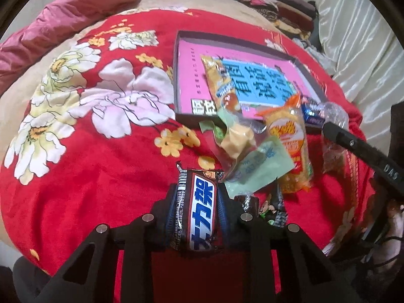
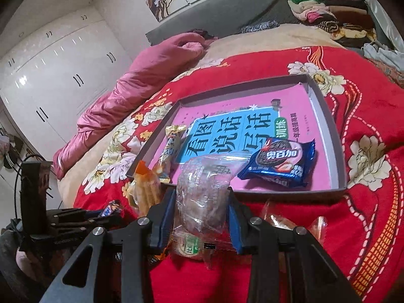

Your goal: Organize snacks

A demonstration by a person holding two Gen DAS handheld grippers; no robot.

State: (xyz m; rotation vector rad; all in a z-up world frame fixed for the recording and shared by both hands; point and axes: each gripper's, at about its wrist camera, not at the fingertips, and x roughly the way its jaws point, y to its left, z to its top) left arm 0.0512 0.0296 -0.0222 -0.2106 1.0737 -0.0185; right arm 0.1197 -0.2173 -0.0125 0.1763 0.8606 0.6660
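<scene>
While my left gripper (image 1: 194, 197) clamps the chocolate bar (image 1: 195, 209) lengthwise, my right gripper (image 2: 202, 202) squeezes a clear-wrapped pastry (image 2: 202, 197). Both sit near the tray (image 2: 338, 151).

Soft indoor light, fisheye-warped edges

Right claw (image 2: 202, 217) grips a clear plastic-wrapped brownish pastry (image 2: 200, 199), apparently above the red floral bedspread (image 2: 366, 202), near a grey shallow box (image 2: 338, 136).
</scene>
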